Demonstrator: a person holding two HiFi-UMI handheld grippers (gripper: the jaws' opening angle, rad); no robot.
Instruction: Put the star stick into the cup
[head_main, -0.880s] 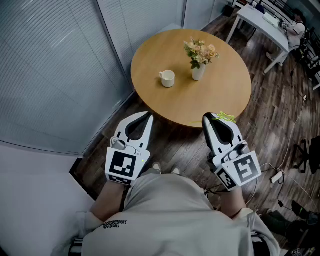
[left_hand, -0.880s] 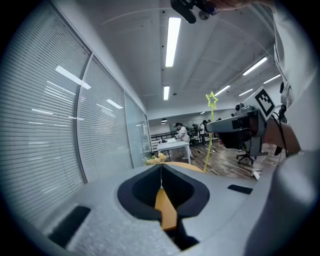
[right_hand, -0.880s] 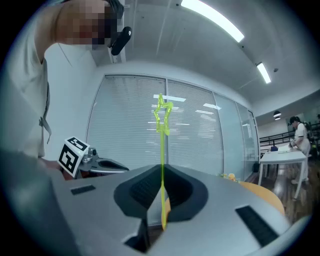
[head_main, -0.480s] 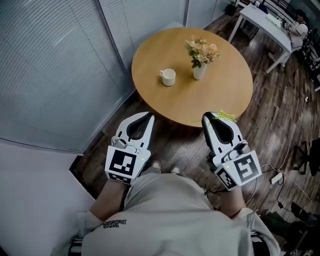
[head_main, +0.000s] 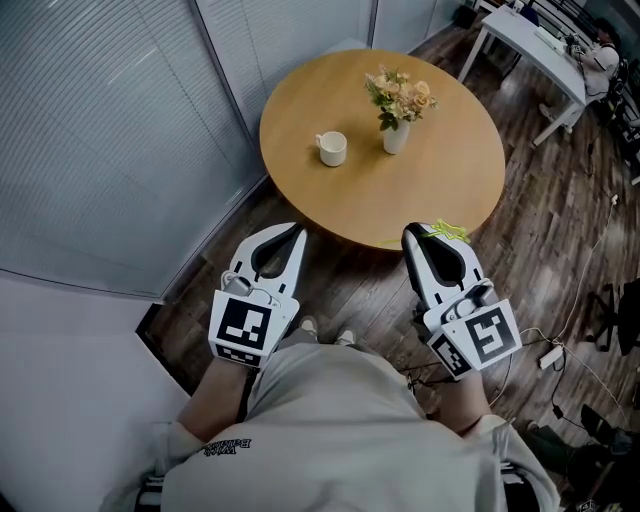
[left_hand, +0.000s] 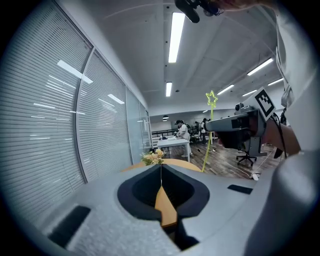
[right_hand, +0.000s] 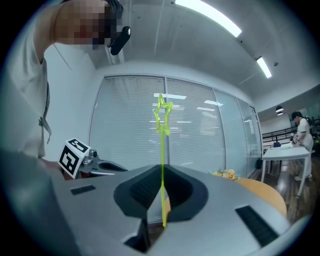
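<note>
**Yellow-green star stick (right_hand: 162, 150) clamped, cup (head_main: 332, 148) not yet reached**

The right gripper (head_main: 418, 234) has its jaws pressed together on the stick's thin shaft. In the head view the star tip shows right of centre, over the near edge of the round wooden table (head_main: 420, 200). The left gripper (head_main: 295, 232) is at lower left, jaws together with nothing between them. The white cup stands in the upper middle, beside a vase of flowers (head_main: 397, 135) and well apart from the stick. The pick looks done, while carrying and inserting remain. The stick is a slim, neon, slightly see-through rod topped with an outlined star.
</note>
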